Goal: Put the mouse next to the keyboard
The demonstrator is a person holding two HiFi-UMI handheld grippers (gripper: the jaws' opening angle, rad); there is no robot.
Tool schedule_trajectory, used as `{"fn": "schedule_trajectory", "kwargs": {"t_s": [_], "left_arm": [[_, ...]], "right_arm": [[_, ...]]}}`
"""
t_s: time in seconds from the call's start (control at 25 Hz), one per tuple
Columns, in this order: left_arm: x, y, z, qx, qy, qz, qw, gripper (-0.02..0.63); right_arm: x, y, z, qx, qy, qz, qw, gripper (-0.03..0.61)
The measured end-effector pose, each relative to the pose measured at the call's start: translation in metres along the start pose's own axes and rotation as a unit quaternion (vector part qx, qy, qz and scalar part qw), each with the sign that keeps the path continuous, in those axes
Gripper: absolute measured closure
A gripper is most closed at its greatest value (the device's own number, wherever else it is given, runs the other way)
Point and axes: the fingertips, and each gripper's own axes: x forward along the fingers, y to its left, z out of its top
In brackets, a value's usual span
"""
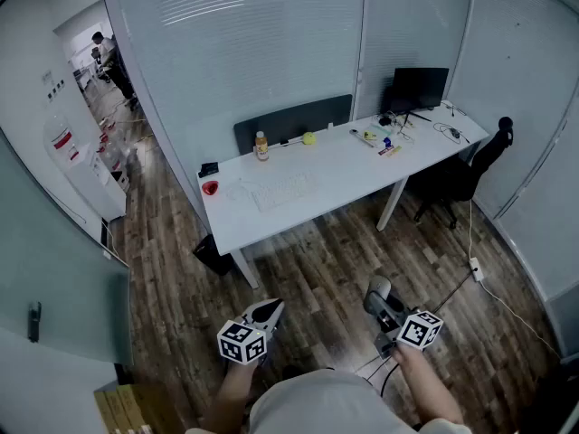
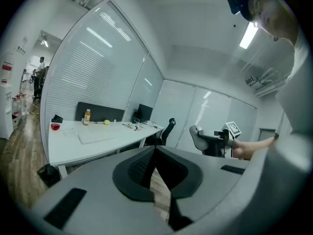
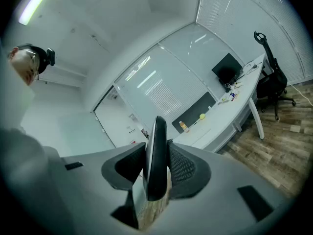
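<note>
Grey mouse [image 3: 157, 155] edgewise between fingers [image 3: 183, 168] of right gripper [image 3: 155, 150]

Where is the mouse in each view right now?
Head view: mouse lower right, in the right gripper.
Left gripper view: mouse right of centre, in that gripper.
Right gripper view: mouse at centre, clamped edge-on between the jaws.
Shared landmark: bottle on the desk.
</note>
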Motion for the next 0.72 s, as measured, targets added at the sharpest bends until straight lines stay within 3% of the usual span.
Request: {"fn": "schedule_trajectory", "kwargs": {"t_s": [0.72], "left_arm": [[0.0051, 0.0104, 0.0008, 0.0, 0.006, -0.012, 0.9999, 0.597]], "right_arm": [[0.008, -0.0014, 0.0006, 0.008, -0.008, -0.006, 1.0, 0.426]]}}
